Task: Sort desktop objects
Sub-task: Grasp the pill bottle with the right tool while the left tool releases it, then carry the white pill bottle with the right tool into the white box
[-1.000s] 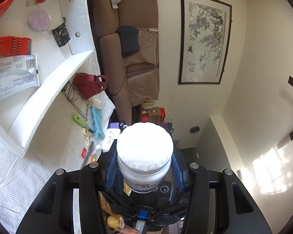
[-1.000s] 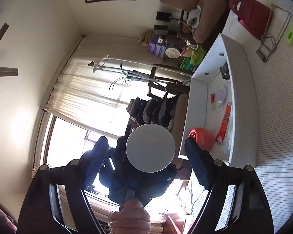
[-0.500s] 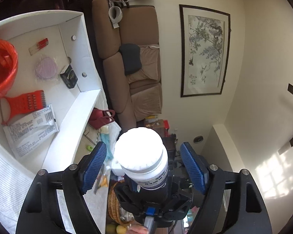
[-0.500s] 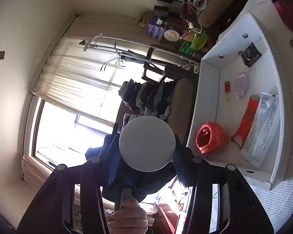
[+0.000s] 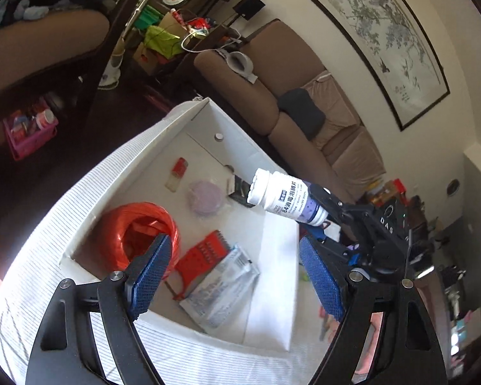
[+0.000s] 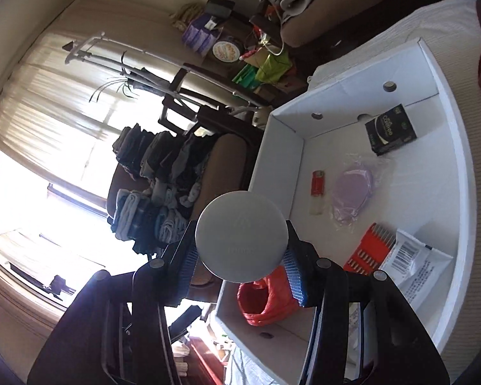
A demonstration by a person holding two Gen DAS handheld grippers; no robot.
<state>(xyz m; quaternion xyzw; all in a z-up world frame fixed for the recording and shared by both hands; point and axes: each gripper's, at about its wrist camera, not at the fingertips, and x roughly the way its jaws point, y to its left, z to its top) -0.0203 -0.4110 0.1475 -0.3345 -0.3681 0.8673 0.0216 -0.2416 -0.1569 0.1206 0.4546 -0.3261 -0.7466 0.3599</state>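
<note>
2 views show a handover finished and a drop into the box pending.

Left wrist view: the left gripper (image 5: pixel 234 276) hangs released and empty, fingers (image 5: pixel 150 269) wide apart, over the white box (image 5: pixel 272 276) on the striped table. The right gripper (image 5: pixel 324 205) reaches in from the right, clenched on 1 white pill bottle (image 5: pixel 282 194), held level above the box's far right corner. Inside lie 1 orange bag (image 5: pixel 138 234), 1 red grater (image 5: pixel 205 253), 1 printed pouch (image 5: pixel 221 285), 1 lighter (image 5: pixel 178 173), 1 purple disc (image 5: pixel 205 197) and 1 black packet (image 5: pixel 239 189).

Right wrist view: the bottle's round lid faces the camera between the pinching fingers (image 6: pixel 296 276). The next move, I judge, calls for lowering it onto bare box floor, then letting go.
</note>
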